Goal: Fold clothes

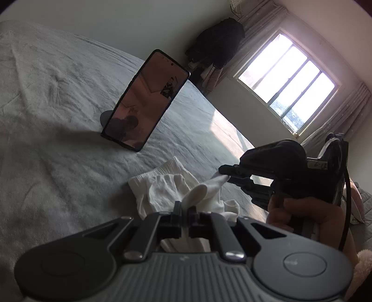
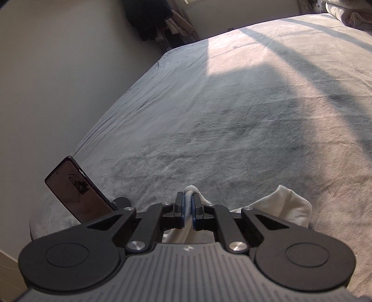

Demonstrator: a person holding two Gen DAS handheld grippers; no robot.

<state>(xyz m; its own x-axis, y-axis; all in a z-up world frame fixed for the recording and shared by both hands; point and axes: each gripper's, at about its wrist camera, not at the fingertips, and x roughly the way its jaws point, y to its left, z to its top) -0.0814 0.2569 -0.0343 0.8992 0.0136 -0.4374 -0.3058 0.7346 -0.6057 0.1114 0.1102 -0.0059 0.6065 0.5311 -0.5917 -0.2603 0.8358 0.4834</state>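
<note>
A white garment [image 1: 167, 188] hangs bunched over the grey bed cover [image 1: 58, 116], held by both grippers. My left gripper [image 1: 184, 205] is shut on a fold of it at the bottom of the left wrist view. In the same view the right gripper [image 1: 226, 177] comes in from the right, held by a hand [image 1: 300, 213], and is shut on another edge of the cloth. In the right wrist view my right gripper [image 2: 188, 201] pinches a white edge between blue pads, and more of the white garment [image 2: 283, 209] droops to its right.
A phone [image 1: 146, 102] stands propped on a round stand on the bed; the same phone [image 2: 76, 192] shows at lower left in the right wrist view. Wall [image 2: 58, 81] runs along the bed's left side. Dark clothes [image 1: 216, 44] hang by the window [image 1: 288, 81]. Bedding [image 2: 348, 14] is piled far right.
</note>
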